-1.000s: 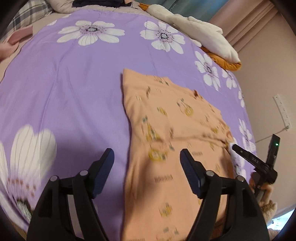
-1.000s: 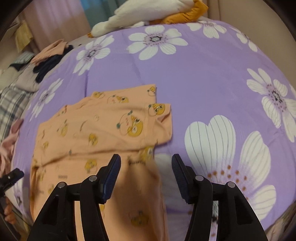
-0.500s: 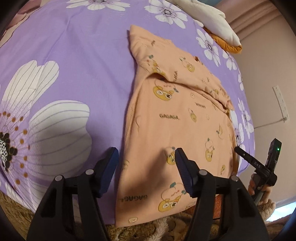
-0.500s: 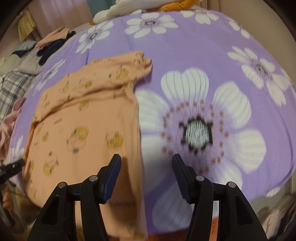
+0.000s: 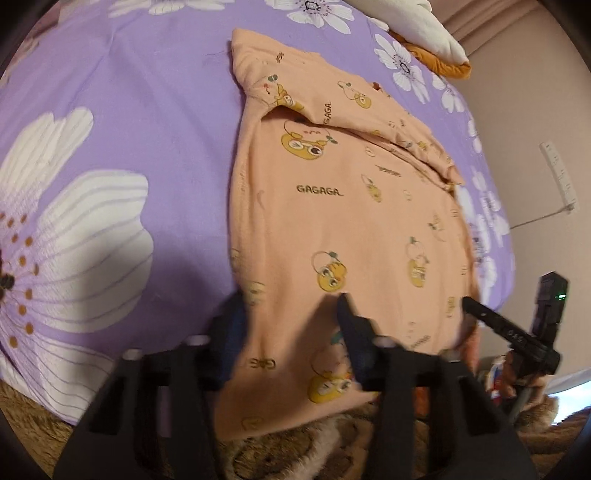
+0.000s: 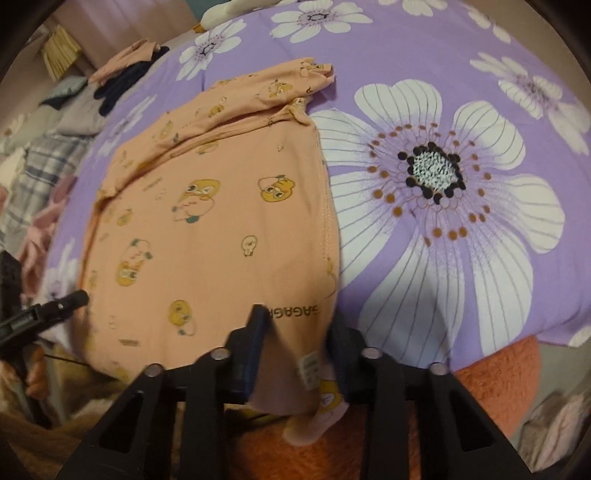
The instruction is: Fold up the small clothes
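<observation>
An orange shirt (image 5: 332,206) printed with cartoon figures lies flat on a purple flowered bedspread (image 5: 110,147), its hem hanging over the near bed edge. My left gripper (image 5: 291,325) is at the hem's left corner with its jaws closing, and the cloth fills the gap between the fingers. In the right wrist view the shirt (image 6: 221,206) reaches my right gripper (image 6: 295,336), whose jaws are closing on the hem's right corner. That corner is turned up, with its white label showing. Each gripper shows at the edge of the other's view.
A white cushion (image 5: 424,22) and an orange cloth lie at the bed's far corner, by a wall with a power strip (image 5: 557,173). Several other clothes (image 6: 122,74) are piled at the far left. A fuzzy orange blanket (image 6: 498,373) hangs below the bed edge.
Both grippers came back along the shirt to its near hem and sank toward it. Their jaws narrowed around the cloth, and the right corner of the hem got turned up.
</observation>
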Demonstrator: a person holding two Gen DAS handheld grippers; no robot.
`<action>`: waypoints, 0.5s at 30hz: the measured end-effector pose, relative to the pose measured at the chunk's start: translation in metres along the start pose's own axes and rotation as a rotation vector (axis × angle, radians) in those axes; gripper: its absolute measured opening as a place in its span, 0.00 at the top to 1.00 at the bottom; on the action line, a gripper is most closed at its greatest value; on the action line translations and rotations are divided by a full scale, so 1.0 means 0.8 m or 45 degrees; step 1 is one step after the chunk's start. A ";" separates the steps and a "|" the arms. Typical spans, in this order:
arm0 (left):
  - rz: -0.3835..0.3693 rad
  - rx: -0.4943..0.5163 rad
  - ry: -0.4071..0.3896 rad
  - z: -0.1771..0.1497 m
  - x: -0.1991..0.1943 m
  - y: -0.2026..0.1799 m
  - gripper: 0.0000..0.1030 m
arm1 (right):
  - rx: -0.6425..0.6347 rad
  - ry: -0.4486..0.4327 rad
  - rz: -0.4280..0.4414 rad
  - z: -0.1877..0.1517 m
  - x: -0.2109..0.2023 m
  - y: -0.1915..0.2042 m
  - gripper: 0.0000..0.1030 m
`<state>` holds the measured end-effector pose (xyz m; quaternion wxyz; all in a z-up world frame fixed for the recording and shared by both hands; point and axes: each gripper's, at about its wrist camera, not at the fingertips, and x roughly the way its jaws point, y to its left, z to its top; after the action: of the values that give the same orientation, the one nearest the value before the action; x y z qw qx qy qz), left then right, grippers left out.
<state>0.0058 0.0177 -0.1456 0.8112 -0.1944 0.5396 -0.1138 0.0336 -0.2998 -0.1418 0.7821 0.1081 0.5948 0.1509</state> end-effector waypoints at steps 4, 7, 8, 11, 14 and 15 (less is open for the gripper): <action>-0.017 -0.058 -0.017 0.005 -0.001 0.004 0.93 | 0.006 -0.008 0.044 0.004 0.000 0.004 0.93; -0.024 -0.065 -0.062 0.004 -0.016 -0.001 0.95 | 0.043 -0.038 0.162 0.005 -0.015 0.002 0.93; -0.037 -0.068 -0.077 0.003 -0.023 -0.004 0.95 | 0.054 -0.061 0.206 0.007 -0.024 0.001 0.93; -0.045 -0.063 -0.127 0.008 -0.041 -0.014 0.95 | 0.053 -0.139 0.269 0.015 -0.049 0.004 0.93; -0.111 -0.061 -0.204 0.017 -0.069 -0.024 0.95 | 0.037 -0.201 0.310 0.024 -0.067 0.012 0.93; -0.111 -0.052 -0.228 0.019 -0.077 -0.028 0.95 | 0.029 -0.224 0.317 0.027 -0.073 0.014 0.93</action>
<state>-0.0034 0.0250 -0.0794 0.8463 -0.2437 0.4582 -0.1200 0.0386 -0.3103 -0.0792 0.8052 0.2027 0.5078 0.2297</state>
